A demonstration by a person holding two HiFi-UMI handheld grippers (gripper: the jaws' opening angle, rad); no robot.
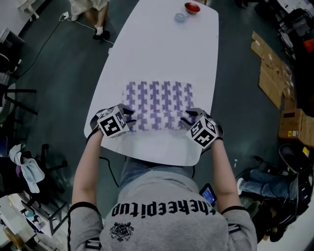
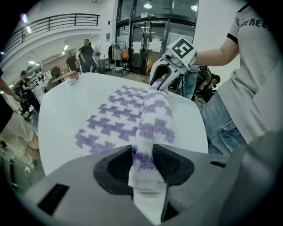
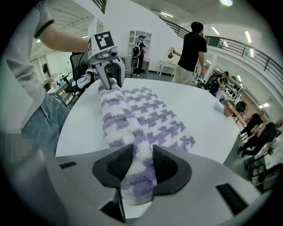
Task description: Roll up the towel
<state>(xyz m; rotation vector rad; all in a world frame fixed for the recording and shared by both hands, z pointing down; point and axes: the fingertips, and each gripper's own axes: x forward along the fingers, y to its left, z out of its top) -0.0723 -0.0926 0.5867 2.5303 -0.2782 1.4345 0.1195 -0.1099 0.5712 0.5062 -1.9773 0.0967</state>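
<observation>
Table point(image 1: 162, 49), white and oval, carries everything here; at its far end stands a red bowl point(image 1: 192, 8), and just beside it a small bluish thing point(image 1: 180, 17) which I cannot tell more exactly; both are well apart from the towel point(image 1: 159, 100). On the floor, to the right of the table, lie flat cardboard pieces point(image 1: 269, 73) and a box point(image 1: 294, 125); beyond the far left corner stands a person point(image 1: 93, 12), of whom the head view shows only the legs; the gripper views show more people in the hall behind.

The towel lies close to the near end of the table, about midway between the left and right edges; it is white and fluffy, with a purple pattern in rows; its near part is wound into a thick, somewhat lumpy roll, which runs along the near edge with a strip of bare surface between; the rest lies flat and reaches toward the far end.

The left gripper point(image 1: 128, 117) is at the left end of the roll, the right gripper point(image 1: 189, 119) at the right end; both point steeply down; in each gripper view the fingers are clamped on the roll, the pads pressing into the soft cloth from both sides; from each pair of jaws the roll stretches straight to the other gripper.
</observation>
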